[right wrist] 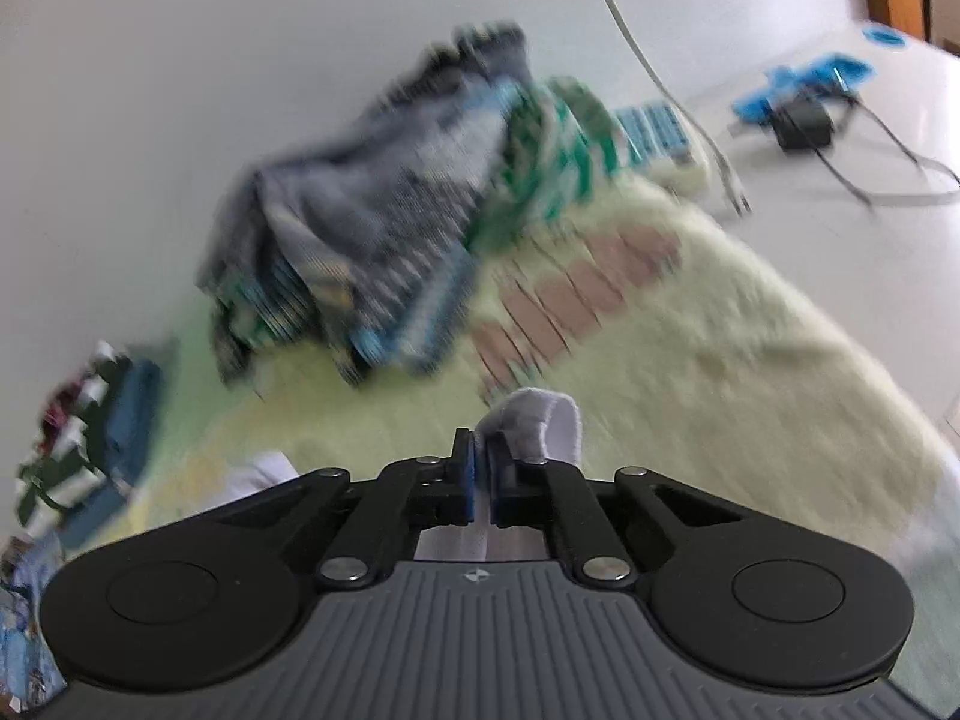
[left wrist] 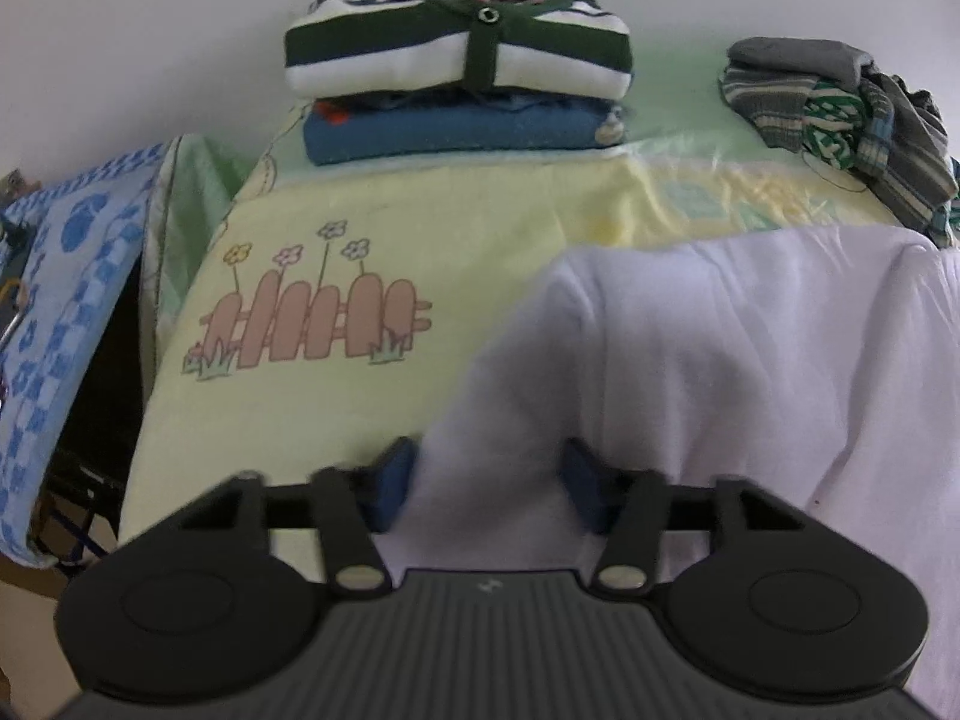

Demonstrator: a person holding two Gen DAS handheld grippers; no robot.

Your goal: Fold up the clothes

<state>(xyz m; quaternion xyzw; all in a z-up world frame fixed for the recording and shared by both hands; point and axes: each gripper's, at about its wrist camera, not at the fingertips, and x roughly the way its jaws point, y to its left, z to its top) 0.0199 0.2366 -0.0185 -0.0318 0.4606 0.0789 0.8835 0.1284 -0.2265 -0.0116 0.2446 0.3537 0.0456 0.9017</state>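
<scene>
White garment [left wrist: 720, 360] lies on the yellow blanket [left wrist: 492, 222]. Right tongs [right wrist: 483, 456] are pinched shut on a white fold; left tongs [left wrist: 489, 480] straddle bunched cloth, pads apparently touching (grip uncertain). Advice: secure left hold, lift corners level, fold evenly.

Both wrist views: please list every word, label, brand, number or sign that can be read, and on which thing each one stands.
No readable text in either view.
left gripper body: a small pale emblem, too small to read.
right gripper body: the same kind of emblem, no letters.
yellow blanket: only a drawn fence and flowers, no words.
blue patterned cloth: shapes only.
unfolded clothes pile: too blurred to tell.
</scene>
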